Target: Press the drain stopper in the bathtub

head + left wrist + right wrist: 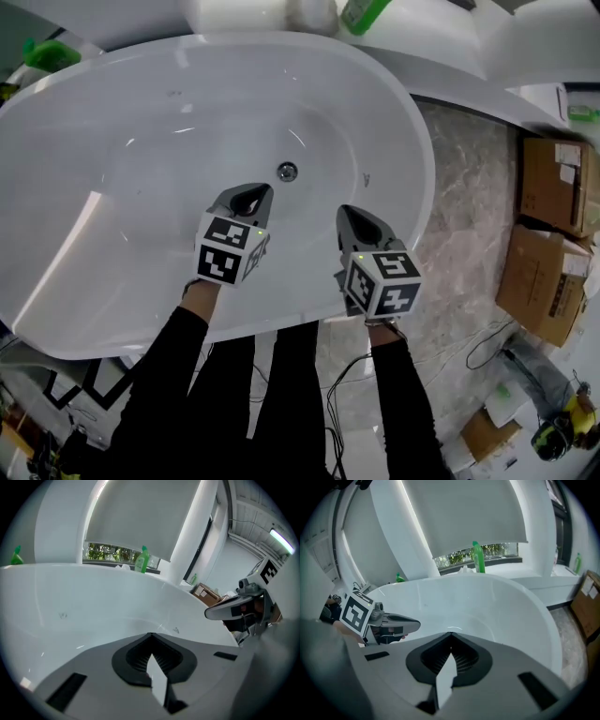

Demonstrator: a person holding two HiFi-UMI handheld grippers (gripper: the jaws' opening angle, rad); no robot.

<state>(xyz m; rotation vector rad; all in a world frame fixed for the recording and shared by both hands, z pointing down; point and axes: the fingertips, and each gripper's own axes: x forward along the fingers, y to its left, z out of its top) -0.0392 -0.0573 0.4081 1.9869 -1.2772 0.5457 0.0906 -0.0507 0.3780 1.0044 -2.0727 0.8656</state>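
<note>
The white oval bathtub (pixel 103 197) fills most of the head view, its basin bare and open. Marbled floor (pixel 469 197) runs along its right rim, with cardboard boxes (pixel 555 239) beyond that. The left gripper (pixel 249 197) hangs inside the tub above the near slope, jaws pressed together on nothing. The right gripper (pixel 362 222), also clenched and empty, hangs just inside the tub's near-right rim. A green bottle (pixel 362 13) stands behind the far rim. The drain stopper (pixel 287 172) sits in the tub floor, just ahead of the left gripper; it looks untouched, though it shows small.
</note>
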